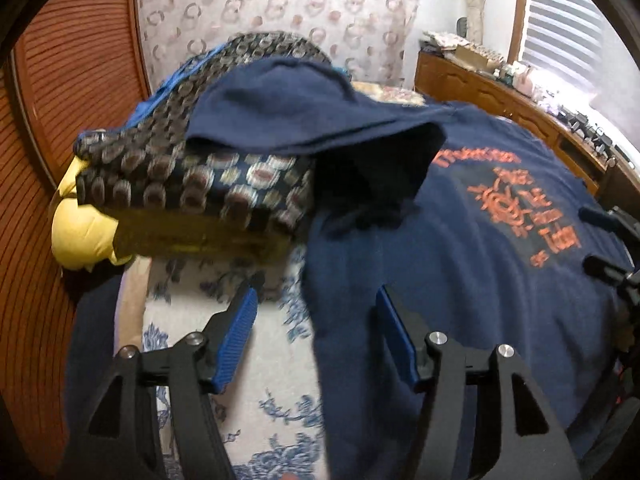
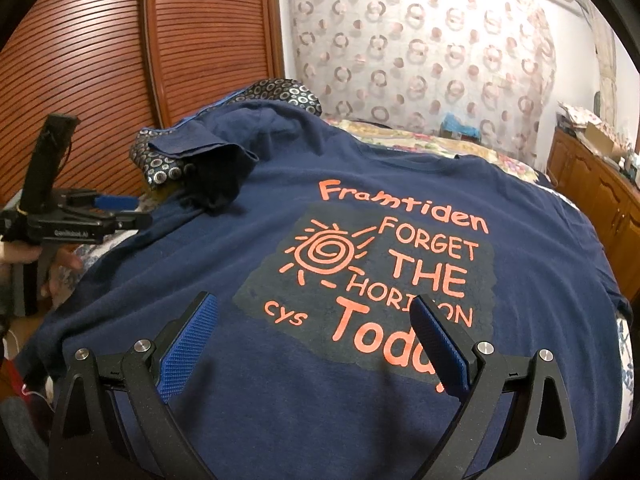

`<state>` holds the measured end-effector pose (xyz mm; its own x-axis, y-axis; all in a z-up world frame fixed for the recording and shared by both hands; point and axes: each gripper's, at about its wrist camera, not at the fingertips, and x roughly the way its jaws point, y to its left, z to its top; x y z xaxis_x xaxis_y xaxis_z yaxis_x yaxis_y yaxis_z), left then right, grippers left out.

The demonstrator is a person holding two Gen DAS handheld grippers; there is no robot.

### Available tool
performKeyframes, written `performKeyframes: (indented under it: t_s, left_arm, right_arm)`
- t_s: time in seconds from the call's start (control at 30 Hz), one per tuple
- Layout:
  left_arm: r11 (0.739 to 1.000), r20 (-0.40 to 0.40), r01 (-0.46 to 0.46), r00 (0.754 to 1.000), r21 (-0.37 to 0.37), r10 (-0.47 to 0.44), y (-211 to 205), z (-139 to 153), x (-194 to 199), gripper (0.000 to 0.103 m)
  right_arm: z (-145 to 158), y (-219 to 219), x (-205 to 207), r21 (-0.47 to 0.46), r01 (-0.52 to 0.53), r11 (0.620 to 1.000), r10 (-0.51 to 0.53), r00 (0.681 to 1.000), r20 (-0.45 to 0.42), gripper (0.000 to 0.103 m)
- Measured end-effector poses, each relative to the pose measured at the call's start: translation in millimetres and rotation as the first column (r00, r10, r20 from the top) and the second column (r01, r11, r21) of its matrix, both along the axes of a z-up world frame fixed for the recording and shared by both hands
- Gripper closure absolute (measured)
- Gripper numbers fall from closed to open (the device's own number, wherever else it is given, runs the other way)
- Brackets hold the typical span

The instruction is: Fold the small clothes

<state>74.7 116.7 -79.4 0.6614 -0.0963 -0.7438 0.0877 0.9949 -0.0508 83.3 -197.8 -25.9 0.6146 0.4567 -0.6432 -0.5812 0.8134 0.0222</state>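
A navy T-shirt [image 2: 280, 184] with orange print lies spread flat on the bed, print up. It also shows in the left wrist view [image 1: 480, 280]. Its left sleeve [image 1: 304, 120] drapes over a patterned pillow [image 1: 192, 184]. My left gripper [image 1: 316, 300] is open and empty, low over the shirt's left edge, with one finger over the floral sheet. It also shows in the right wrist view [image 2: 116, 208]. My right gripper [image 2: 316, 320] is open and empty, above the shirt's lower middle over the print.
A yellow cushion [image 1: 80, 232] lies under the patterned pillow by the slatted wooden wardrobe door [image 2: 120, 40]. A wooden dresser [image 2: 600, 192] with clutter stands at the right. A patterned curtain [image 2: 420, 48] hangs behind the bed. The floral sheet [image 1: 272, 360] shows left of the shirt.
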Motion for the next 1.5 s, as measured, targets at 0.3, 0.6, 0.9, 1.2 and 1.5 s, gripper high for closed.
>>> performKeyframes:
  t_s: [0.3,0.6,0.9,1.2,1.5]
  left_arm:
    - [1.0,0.003,0.018,1.0,-0.014,-0.018,5.2,-15.3,-6.2,0.04]
    - [0.999,0.008,0.022,1.0,-0.024,-0.022,8.7,-13.1,-7.1,0.04]
    - [0.992,0.09,-0.102,0.99,-0.07,0.109,28.1,-4.3,-19.6,0.04]
    - [0.991,0.133,-0.124,0.983,-0.045,0.129,27.1,-2.0,-24.8,0.04]
    - [0.991,0.125,-0.127,0.983,-0.044,0.131,26.7,-3.3,-20.8,0.04]
  right_arm:
    - [14.6,14.8,7.6,-0.023,-0.075,0.997,0.075,0.997,0.007,0.004]
    - [51.6,72.8,57.1,-0.01,-0.226,0.974,0.226,0.974,0.036,0.006]
    - [42.9,170.3,87.4,-0.111,-0.41,0.905,0.414,0.91,0.015,0.014]
    - [12.6,219.2,101.3,-0.329,-0.438,0.837,0.462,0.887,-0.006,0.05]
    - [49.3,160.5,138.8,-0.07,-0.241,0.968,0.244,0.969,0.038,0.097]
